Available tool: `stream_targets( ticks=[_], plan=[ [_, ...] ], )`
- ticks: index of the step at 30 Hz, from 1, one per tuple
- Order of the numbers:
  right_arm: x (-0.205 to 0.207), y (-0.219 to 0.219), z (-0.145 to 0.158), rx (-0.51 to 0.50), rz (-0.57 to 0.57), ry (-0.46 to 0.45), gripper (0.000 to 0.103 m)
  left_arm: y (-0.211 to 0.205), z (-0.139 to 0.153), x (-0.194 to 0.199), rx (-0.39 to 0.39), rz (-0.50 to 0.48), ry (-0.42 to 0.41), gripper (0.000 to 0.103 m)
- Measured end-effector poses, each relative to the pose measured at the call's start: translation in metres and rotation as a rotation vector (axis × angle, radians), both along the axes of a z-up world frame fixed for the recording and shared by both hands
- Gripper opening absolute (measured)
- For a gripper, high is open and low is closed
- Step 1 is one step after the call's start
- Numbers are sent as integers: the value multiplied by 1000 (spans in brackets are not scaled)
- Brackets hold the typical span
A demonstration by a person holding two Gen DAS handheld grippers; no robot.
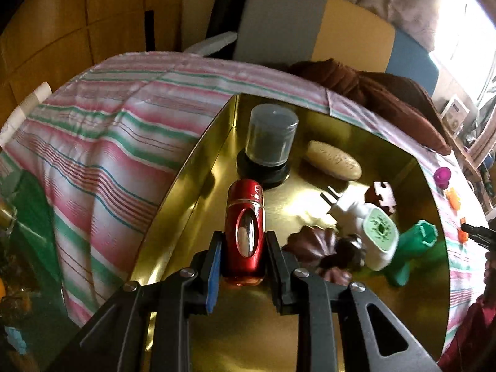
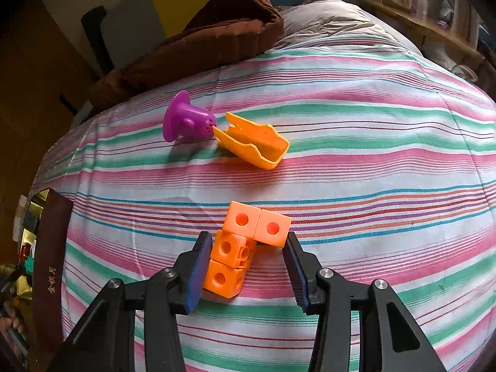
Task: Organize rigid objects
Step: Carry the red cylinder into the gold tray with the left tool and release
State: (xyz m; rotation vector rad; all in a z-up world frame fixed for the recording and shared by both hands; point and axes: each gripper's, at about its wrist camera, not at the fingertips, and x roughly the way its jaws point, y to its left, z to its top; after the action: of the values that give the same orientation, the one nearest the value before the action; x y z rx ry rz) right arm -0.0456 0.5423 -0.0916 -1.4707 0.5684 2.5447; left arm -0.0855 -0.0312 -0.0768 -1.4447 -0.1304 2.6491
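Note:
My left gripper (image 1: 244,236) is shut on a red metallic cylinder (image 1: 246,232) with a shiny oval window, held above the near left part of a gold tray (image 1: 248,325). In the tray lie a grey-capped jar (image 1: 272,136), a beige oval bar (image 1: 334,160), a white plug (image 1: 344,207), a brown puzzle piece (image 1: 383,197), brown shell shapes (image 1: 313,245) and a green toy (image 1: 415,248). In the right wrist view my right gripper (image 2: 247,237) is closed on an orange block of linked cubes (image 2: 241,248) on the striped bedcover, with a pad against each side.
A purple cup-shaped toy (image 2: 186,121) and an orange scoop-like piece (image 2: 254,145) lie farther out on the striped cover (image 2: 372,170). The tray's dark outer wall (image 2: 51,263) stands at the left. A brown blanket (image 2: 201,40) is bunched at the far edge.

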Motion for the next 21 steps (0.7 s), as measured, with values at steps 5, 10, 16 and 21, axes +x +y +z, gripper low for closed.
stream_targets(
  ticks=[5,10,16,21],
  plan=[
    [0,-1,1,2,2,2,48,-1,-3,-10,-11,52,-39,26],
    [0,-1,3,5,5,14,48,-10,6,-3,43,106,-30,39],
    [-1,-7,7,27,25,32,48,-7,18,28,68,113,73,40],
    [2,-12,17,32,48,78,48,6,32,60,82,46,184,40]
  ],
)
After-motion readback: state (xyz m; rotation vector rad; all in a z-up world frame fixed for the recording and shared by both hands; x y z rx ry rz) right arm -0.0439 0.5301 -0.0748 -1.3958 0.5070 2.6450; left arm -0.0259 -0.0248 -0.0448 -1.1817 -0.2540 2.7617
